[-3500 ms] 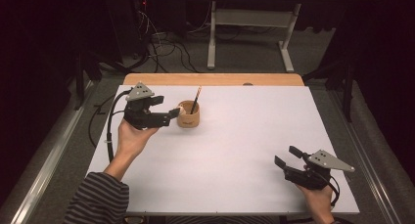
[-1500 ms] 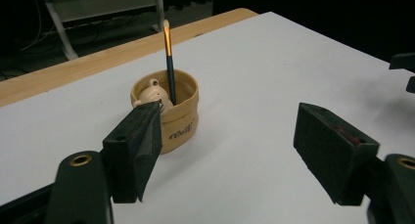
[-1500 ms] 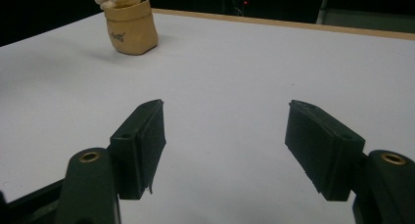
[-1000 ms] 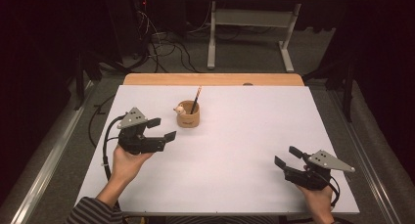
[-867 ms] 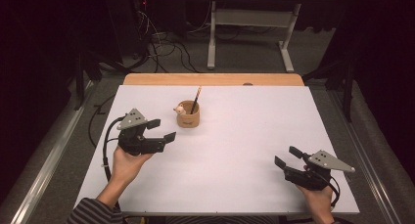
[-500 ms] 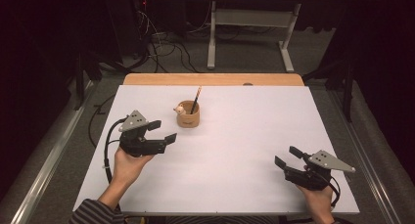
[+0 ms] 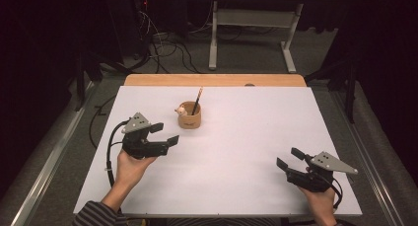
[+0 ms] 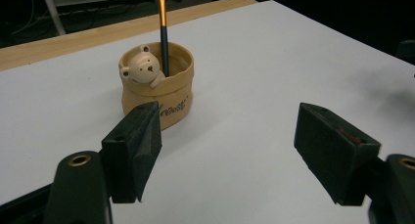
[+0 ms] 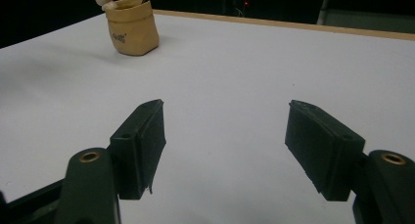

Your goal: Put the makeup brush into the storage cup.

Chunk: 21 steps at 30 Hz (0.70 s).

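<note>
A tan cup (image 7: 189, 117) with a small bear figure (image 7: 181, 109) on its rim stands upright on the white table (image 7: 246, 137), left of the middle, toward the back. A pencil (image 7: 197, 101) leans inside it. My left gripper (image 7: 165, 133) is open, held by a hand a short way to the near left of the cup and apart from it. In the left gripper view the cup (image 8: 161, 92) sits just beyond the left jaw, with the pencil (image 8: 163, 31) standing in it. My right gripper (image 7: 290, 158) is open near the front right, far from the cup (image 9: 132, 26).
A wooden strip (image 7: 212, 80) runs along the table's far edge. Behind it is a dark floor with cables (image 7: 162, 43) and a white table frame (image 7: 246, 23). The white tabletop (image 9: 254, 62) between both grippers is bare.
Since 3.5 s ago my left gripper has drawn back from beside the cup toward the near left. Over the last second it has barely shifted. The right gripper has stayed put.
</note>
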Motion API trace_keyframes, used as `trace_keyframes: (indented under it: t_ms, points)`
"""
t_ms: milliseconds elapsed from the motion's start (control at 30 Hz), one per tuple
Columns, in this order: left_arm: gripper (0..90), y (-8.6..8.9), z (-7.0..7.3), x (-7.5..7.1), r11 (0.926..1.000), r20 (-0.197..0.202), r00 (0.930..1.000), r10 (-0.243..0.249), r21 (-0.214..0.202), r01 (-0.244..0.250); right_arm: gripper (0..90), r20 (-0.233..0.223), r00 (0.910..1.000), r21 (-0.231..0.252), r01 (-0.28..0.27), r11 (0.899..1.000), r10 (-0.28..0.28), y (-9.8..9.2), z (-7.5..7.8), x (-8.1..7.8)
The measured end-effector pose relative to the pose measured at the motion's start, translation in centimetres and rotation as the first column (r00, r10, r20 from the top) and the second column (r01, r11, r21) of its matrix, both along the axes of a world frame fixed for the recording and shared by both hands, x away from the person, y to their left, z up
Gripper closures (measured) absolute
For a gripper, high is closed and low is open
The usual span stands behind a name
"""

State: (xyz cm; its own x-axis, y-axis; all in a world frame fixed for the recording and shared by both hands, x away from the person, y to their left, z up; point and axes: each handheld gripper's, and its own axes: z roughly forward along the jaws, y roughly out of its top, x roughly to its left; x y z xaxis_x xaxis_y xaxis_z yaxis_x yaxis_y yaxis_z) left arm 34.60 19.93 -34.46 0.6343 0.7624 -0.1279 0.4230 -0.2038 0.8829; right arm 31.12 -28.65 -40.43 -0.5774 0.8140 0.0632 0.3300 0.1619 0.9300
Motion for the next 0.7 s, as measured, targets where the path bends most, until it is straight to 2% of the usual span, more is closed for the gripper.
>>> trace_keyframes:
  t_ms: [700]
  points:
    - [26.6, -0.3, -0.99, 0.21, 1.0, -0.021, 0.9997, -0.007, 0.003, 0.007, 33.1, 0.0, 1.0, -0.002, -0.005, 1.0, 0.005, 0.0, 0.0, 0.02]
